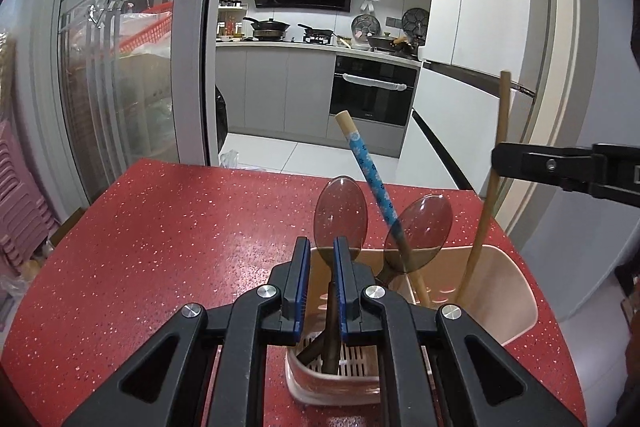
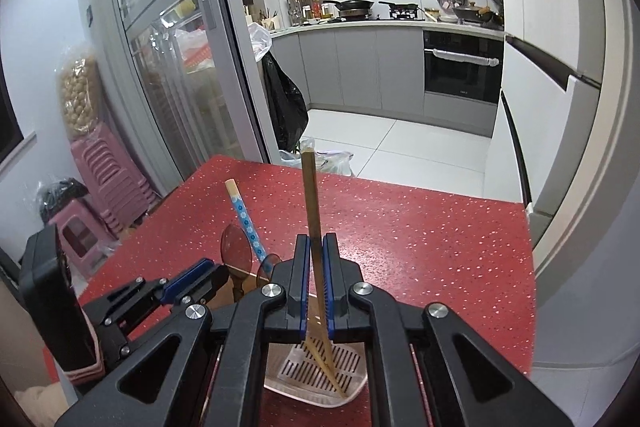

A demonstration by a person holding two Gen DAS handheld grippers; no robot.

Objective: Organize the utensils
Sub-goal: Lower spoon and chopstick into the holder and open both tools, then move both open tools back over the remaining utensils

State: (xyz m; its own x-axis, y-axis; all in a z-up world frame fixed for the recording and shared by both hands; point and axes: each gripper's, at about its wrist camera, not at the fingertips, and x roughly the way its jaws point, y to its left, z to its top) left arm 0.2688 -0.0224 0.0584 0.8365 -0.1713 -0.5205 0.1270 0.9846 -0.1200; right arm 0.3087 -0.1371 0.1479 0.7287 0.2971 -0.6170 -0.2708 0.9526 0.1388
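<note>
Both grippers angle downward over a pink utensil holder [image 1: 516, 291] that stands on a red speckled table [image 1: 160, 247]. The left gripper [image 1: 322, 247] points into the holder's near compartment, and its blue-padded jaws stand a narrow way apart with the handle of a translucent brown spoon [image 1: 341, 211] between them; the right pad lies against the handle, so the spoon looks held, its bowl rising upright above the fingertips. The right gripper [image 2: 316, 247] is clamped tight on a plain wooden chopstick [image 2: 311, 195], which passes up between its pads and stands almost upright; the lower end of the stick touches the slotted floor of the holder, seen below the jaws in the right wrist view. In the left wrist view the same gripper reaches in from the right edge, closed on that chopstick partway along its length. The holder is split into compartments by an inner wall. The held spoon's handle goes down to the slotted floor of the near one, where another dark handle crosses it. A second brown spoon [image 1: 424, 223] leans beside the first, bowl up, and a chopstick with a blue patterned sleeve [image 1: 370, 167] slants up to the left in front of it. The wooden chopstick enters the right-hand compartment.
</note>
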